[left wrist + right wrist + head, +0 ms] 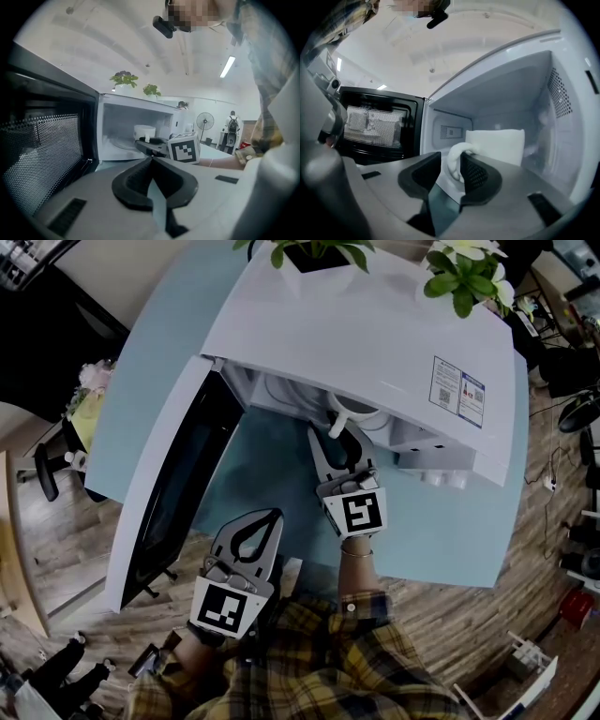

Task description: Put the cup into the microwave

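A white microwave [375, 343] stands on a pale blue table, its door [178, 484] swung open to the left. Inside the cavity sits a white cup [494, 145], also seen under the microwave's top edge as the cup [354, 412]. My right gripper [339, 439] reaches level into the opening. In the right gripper view, the right gripper [450, 161] is shut on the cup's handle. My left gripper [275, 515] hangs back near the table's front edge, shut and holding nothing. The left gripper [151, 159] looks toward the cup [144, 132] in the cavity.
Two potted plants [464, 273] stand on top of the microwave. The round table [441, 521] ends at a wooden floor. An office chair [52, 470] is at the left. A standing fan [205, 121] and a person [232, 123] are far behind.
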### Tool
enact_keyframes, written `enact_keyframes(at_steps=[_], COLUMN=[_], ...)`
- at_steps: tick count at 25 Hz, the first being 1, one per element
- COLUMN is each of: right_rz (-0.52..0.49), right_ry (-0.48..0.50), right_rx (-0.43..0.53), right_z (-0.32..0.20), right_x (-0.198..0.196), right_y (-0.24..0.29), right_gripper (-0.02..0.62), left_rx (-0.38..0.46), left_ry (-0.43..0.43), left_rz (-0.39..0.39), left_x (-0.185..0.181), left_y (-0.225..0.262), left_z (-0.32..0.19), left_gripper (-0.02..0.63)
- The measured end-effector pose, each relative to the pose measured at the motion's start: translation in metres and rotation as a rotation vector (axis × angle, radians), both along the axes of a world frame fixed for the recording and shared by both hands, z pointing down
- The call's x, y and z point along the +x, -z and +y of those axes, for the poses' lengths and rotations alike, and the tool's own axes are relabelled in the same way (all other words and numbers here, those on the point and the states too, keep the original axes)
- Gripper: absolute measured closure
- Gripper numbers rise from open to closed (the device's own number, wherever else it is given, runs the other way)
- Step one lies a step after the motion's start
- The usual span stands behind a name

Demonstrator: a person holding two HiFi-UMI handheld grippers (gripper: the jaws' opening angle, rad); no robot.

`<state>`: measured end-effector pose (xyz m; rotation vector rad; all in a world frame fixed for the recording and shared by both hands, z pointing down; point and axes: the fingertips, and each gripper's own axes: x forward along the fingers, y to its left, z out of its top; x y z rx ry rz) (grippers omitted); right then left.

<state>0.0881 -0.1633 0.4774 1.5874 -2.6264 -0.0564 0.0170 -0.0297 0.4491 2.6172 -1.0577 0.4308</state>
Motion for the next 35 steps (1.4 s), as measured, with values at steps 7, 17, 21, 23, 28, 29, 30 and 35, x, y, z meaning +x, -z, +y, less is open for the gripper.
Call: enact_keyframes(at_steps=[7,17,21,23,28,29,30,35], right_rz=[0.098,-0.046,-0.107,-0.088,-0.082,-0.078,-0.075,-0.115], right_ry=[-0.038,-0.032,0.058,0.069,0.084,0.085,0.084,0.081], right_rx=[0.026,0.009,0.016,0.038,0.036,0.035,0.034,0.038], right_z=[0.004,0.004,0.009,0.009,0.012,0.012,0.012,0.012], right_x=[-0.002,0.002,0.003,0.007,0.009,0.009,0.009,0.009], right_y=[-0.001,0.003,0.004,0.004,0.004,0.004,0.004,0.004], right_gripper=[0.485,0.485,0.485,0.485,0.485,0.485,0.485,0.485], left_rx=[-0.001,-0.003,-0.008,-0.009,-0.023,-0.024,-0.024,-0.019], left_ry=[-0.011,-0.008,-0.011,-0.018,-0.011,-0.012,-0.013,-0.021], left_rz=[0.000,0.010,0.013,0.010,0.013,0.012,0.010,0.011], left_x=[0.003,0.002,0.002,0.004,0.004,0.004,0.004,0.007], left_y=[-0.001,-0.001,-0.001,-0.002,-0.004,-0.005,-0.005,-0.005], left_z=[0.000,-0.005,-0.006,-0.006,-0.007,-0.007,-0.008,-0.009], left_gripper=[0.615,0.615,0.615,0.615,0.615,0.615,0.615,0.615])
